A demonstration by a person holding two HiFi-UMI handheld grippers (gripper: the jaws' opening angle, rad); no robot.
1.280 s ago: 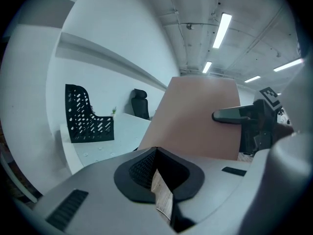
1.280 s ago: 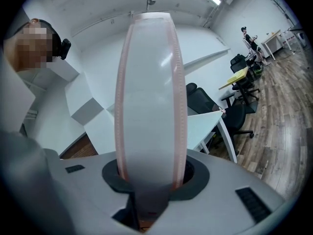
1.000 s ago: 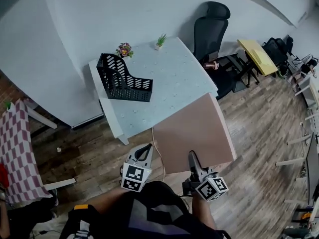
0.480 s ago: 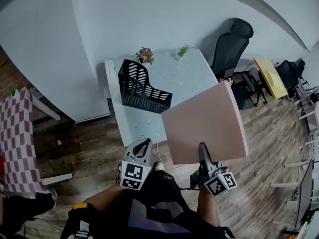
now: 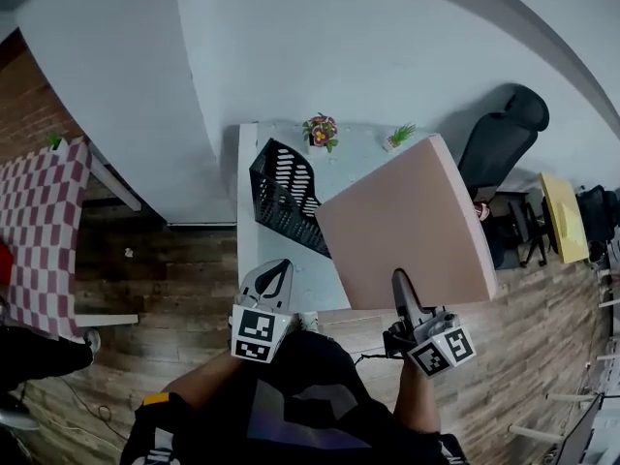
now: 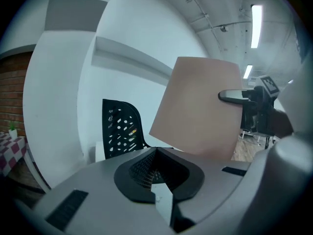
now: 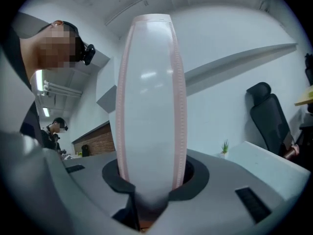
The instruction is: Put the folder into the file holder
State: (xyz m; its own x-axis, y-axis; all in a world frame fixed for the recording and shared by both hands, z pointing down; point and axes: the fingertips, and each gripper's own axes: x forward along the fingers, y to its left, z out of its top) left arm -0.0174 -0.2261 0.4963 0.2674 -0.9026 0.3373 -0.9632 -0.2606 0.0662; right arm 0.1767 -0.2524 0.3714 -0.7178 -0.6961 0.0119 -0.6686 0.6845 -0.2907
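Right gripper (image 5: 400, 287) is clamped on the pink folder's (image 5: 407, 221) near edge, the sheet stretching away from the jaws. It hangs just right of the black mesh file holder (image 5: 284, 194). Left gripper (image 5: 274, 277), jaws together and empty, waits nearer that holder.

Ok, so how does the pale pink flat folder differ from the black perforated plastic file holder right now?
The pale pink flat folder is a solid, plain sheet; the black perforated plastic file holder is an open rack full of slots. The folder is up in the air, tilted, clamped at its near edge by the right gripper; the holder stands on the white table.
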